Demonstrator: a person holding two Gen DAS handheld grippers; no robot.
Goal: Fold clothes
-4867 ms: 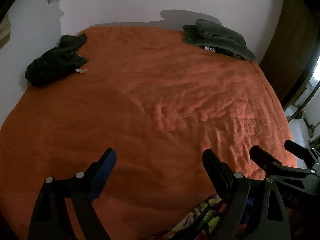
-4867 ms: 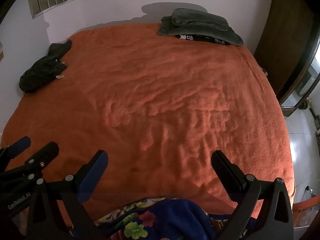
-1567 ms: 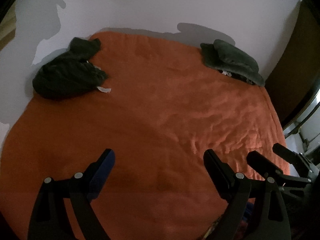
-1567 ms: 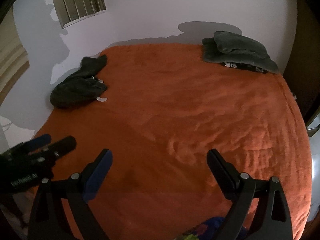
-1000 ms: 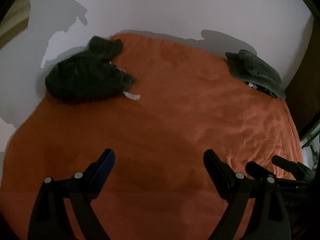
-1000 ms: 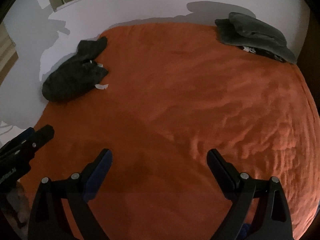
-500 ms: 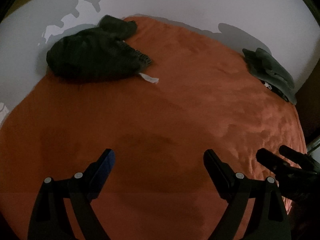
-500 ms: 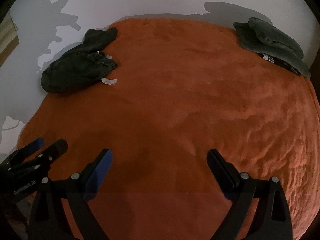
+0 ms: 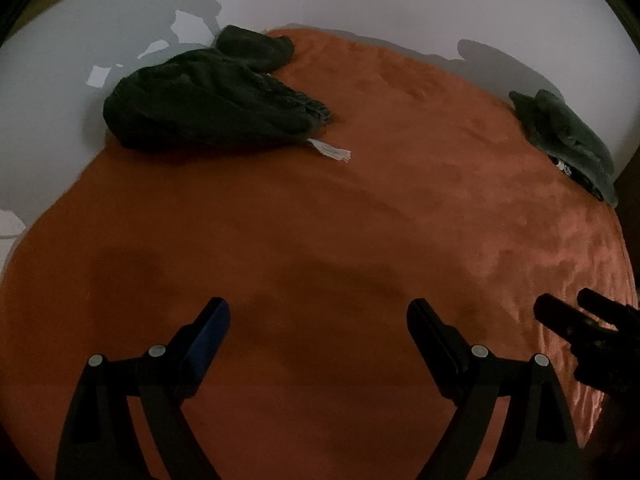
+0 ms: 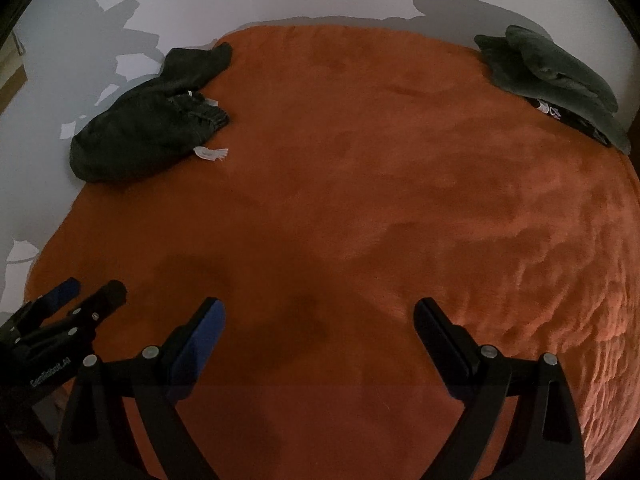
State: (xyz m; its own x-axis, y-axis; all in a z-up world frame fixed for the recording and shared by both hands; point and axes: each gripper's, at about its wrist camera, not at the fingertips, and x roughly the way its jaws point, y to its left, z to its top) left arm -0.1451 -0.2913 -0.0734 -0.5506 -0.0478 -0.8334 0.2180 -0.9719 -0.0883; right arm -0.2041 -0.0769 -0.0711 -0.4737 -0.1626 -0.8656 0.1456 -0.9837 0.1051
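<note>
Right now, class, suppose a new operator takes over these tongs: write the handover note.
Left tongs: open, empty, above the orange bedspread.
Right tongs: open, empty, also above the bedspread.
Crumpled dark garment with a white tag: far left of the bed, by the wall, not folded.
Folded grey stack: far right corner, apparently done.
Left to do: reach the crumpled garment, spread it flat, fold it, probably add it to the stack.

Two lots of clothes on the bed.
Dark garment (image 9: pixel 208 108) crumpled at the far left corner, white tag showing; folded grey pile (image 10: pixel 556 80) stacked far right.
</note>
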